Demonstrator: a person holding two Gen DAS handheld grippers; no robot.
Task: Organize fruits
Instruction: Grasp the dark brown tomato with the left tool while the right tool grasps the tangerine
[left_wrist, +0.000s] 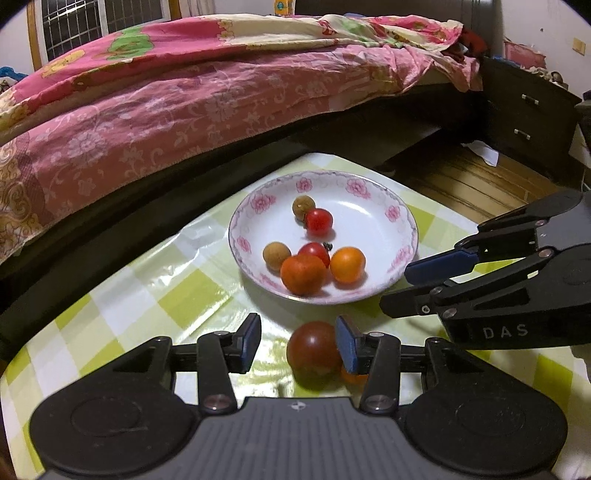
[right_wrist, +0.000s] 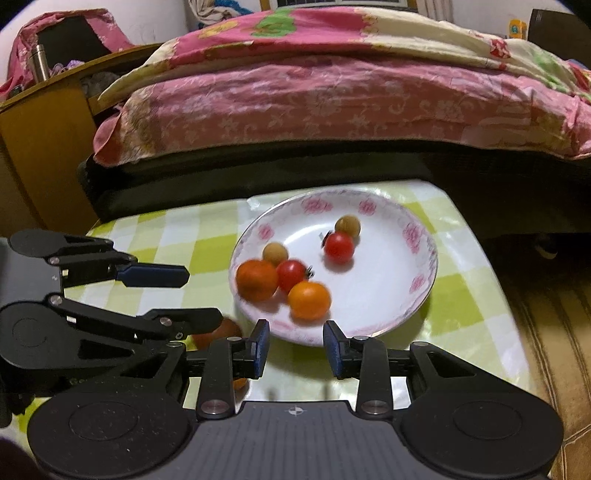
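Tongs first: left tongs (left_wrist: 299, 341) spread wide, low over the table, with a dark red tomato (left_wrist: 313, 350) between the pads and touching the right one (left_wrist: 345, 341) — nothing clamped yet. Right tongs (right_wrist: 295, 349) also apart and empty, pointed at the near rim of the plate.

Bed (left_wrist: 184, 92) with a pink floral quilt fills the background, edge running just behind the table.

Table (left_wrist: 147, 288), green-and-white check cloth under glossy plastic, carries everything.

Plate (left_wrist: 402, 221) — white, pink flowers on the rim — sits near the far edge as the collecting spot. It holds six fruits: two orange, two small red, two brownish.

Dark tomato lies on the cloth just short of the plate's near rim (likely the next one to go in). A small orange fruit (left_wrist: 352, 376) peeks out beside it, mostly hidden by the finger.

Pose: left tongs level, fingers straddling the tomato; right tongs alongside, slightly higher, seemingly waiting.
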